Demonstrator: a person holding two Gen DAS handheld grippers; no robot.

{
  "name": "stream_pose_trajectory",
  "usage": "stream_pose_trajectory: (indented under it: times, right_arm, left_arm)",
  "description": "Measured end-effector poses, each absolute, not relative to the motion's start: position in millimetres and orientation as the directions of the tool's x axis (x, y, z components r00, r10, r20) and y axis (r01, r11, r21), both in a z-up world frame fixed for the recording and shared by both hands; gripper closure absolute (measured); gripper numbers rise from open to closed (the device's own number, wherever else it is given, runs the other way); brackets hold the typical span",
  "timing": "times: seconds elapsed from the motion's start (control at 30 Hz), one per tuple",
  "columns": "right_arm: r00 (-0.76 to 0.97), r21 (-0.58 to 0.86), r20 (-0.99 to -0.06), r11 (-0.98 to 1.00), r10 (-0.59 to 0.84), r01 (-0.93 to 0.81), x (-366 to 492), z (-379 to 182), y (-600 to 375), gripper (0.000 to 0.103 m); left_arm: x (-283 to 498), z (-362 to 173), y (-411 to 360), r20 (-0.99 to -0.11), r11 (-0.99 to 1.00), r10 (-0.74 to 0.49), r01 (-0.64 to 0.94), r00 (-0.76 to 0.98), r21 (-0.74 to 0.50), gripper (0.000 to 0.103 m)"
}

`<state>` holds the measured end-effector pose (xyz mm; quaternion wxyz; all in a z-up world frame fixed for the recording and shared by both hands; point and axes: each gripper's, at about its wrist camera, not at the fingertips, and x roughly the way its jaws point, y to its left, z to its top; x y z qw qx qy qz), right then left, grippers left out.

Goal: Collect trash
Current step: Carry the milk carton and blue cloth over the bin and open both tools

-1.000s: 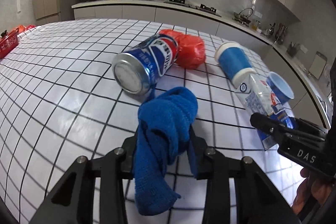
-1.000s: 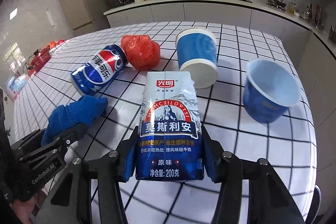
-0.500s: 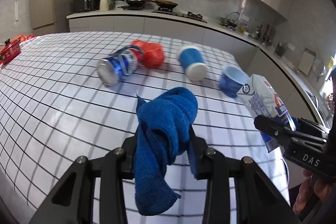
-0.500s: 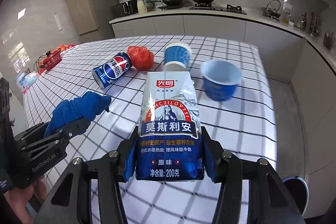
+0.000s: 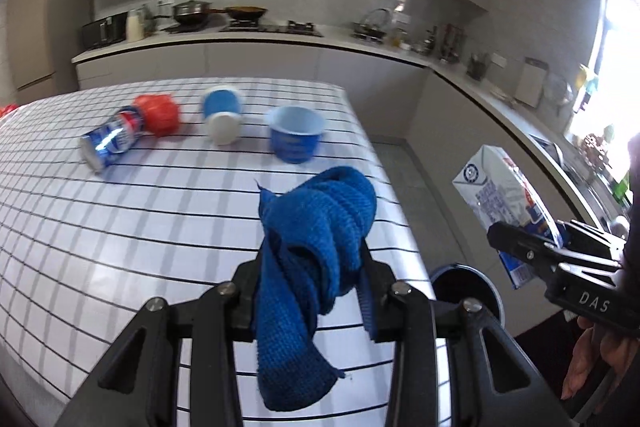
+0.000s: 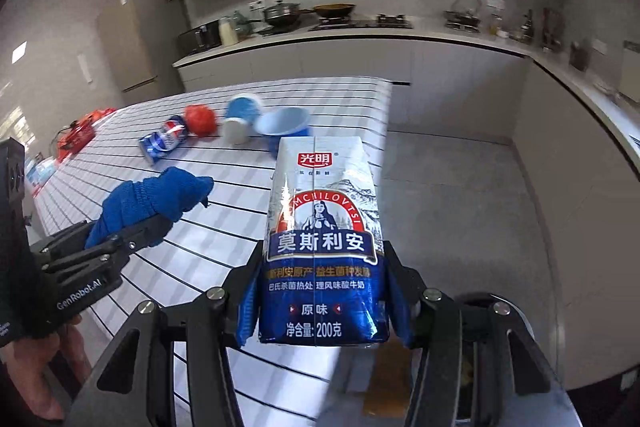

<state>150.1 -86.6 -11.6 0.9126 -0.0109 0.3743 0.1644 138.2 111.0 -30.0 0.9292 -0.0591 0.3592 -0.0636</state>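
My left gripper (image 5: 308,283) is shut on a crumpled blue knitted cloth (image 5: 316,239) that hangs down between its fingers, above the table's right edge. My right gripper (image 6: 320,291) is shut on a blue and white milk carton (image 6: 324,239), held upright past the table's edge over the floor; the carton (image 5: 504,199) also shows at the right of the left wrist view. A round black bin (image 5: 468,291) stands on the floor below, partly hidden behind the fingers. On the checked table (image 5: 120,227) lie a blue soda can (image 5: 110,139), a red crumpled bag (image 5: 160,113), a tipped blue cup (image 5: 222,113) and an upright blue tub (image 5: 296,133).
A kitchen counter (image 5: 280,39) with pots and a stove runs along the back wall and down the right side. Grey floor (image 6: 460,211) lies between the table and the cabinets. Red items (image 6: 76,135) sit at the table's far left. A person's hand (image 5: 596,359) holds the right gripper.
Both grippers have pulled back and to the right, away from the trash on the table, each keeping its load. The table's right edge, the floor and the black bin have come into view.
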Motion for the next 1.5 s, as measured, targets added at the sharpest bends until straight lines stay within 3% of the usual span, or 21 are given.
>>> stream_pose_trajectory:
  times: [0.7, 1.23, 1.43, 1.47, 1.5]
  right_arm:
    - [0.706, 0.064, -0.688, 0.983, 0.168, -0.172, 97, -16, -296, 0.048]
    - [0.579, 0.073, -0.785, 0.961, 0.220, -0.267, 107, -112, -355, 0.048]
    - [0.473, 0.042, -0.843, 0.908, 0.257, -0.417, 134, -165, -342, 0.047]
    - [0.452, 0.031, -0.853, 0.891, 0.259, -0.453, 139, -176, -338, 0.045]
    - [0.464, -0.034, -0.856, 0.872, 0.227, -0.488, 146, -190, -334, 0.020]
  left_arm:
    - [132, -45, -73, -0.685, 0.933, -0.339, 0.324, 0.644, -0.157, 0.065]
    - [134, -123, -134, -0.770, 0.925, -0.339, 0.342, 0.540, -0.168, 0.065]
    - [152, -161, -145, -0.813, 0.913, -0.358, 0.356, 0.460, -0.200, 0.060]
    - [159, -173, -148, -0.824, 0.908, -0.367, 0.359, 0.431, -0.217, 0.047]
    - [163, -182, -147, -0.836, 0.924, -0.331, 0.331, 0.438, -0.192, 0.036]
